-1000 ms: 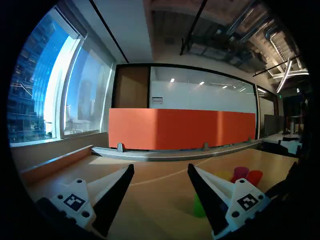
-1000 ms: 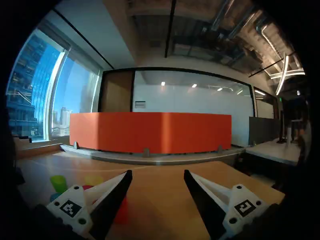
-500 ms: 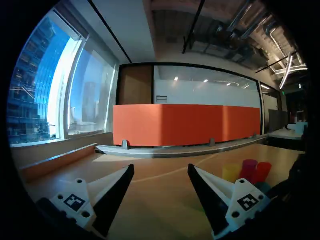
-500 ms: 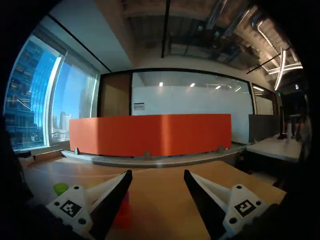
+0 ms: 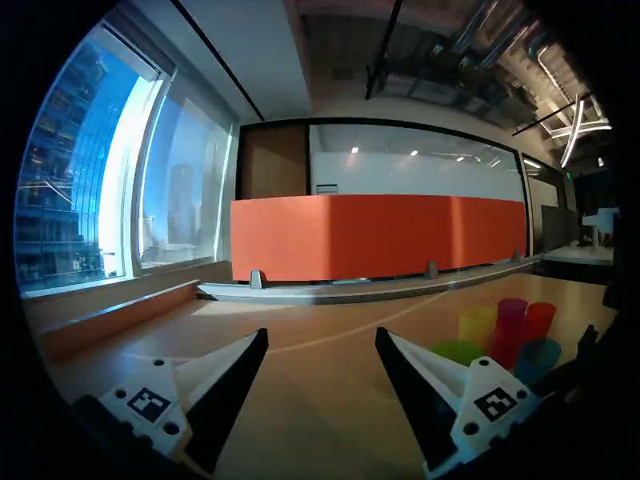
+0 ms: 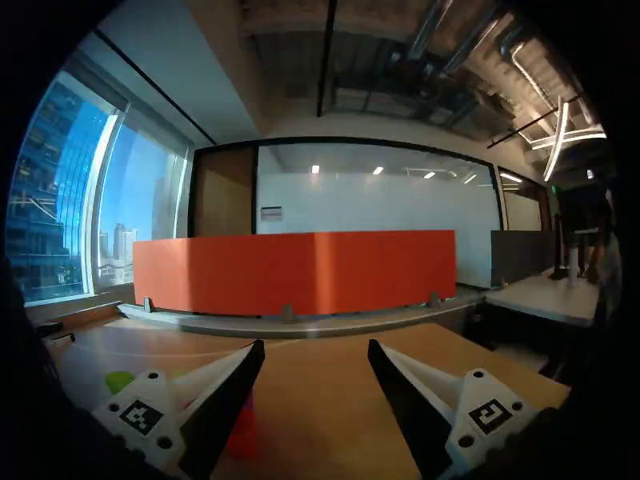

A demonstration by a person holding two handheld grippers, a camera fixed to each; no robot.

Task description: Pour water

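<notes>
Our left gripper view has swung: the cups (image 5: 510, 320) now stand clearer at right, beyond the wide, empty left gripper (image 5: 320, 332). In the right gripper view, our right gripper (image 6: 314, 344) spreads wide and empty; green cup (image 6: 120, 381) and red cup (image 6: 244, 420) sit lower left.

Wooden table (image 5: 320, 384), orange divider panel (image 5: 376, 236) behind, tall windows (image 5: 88, 192) left, exposed ceiling pipes (image 6: 448, 48).

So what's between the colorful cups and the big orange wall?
In the left gripper view, bare wooden table runs from the cups to a grey rail under the orange wall.
</notes>
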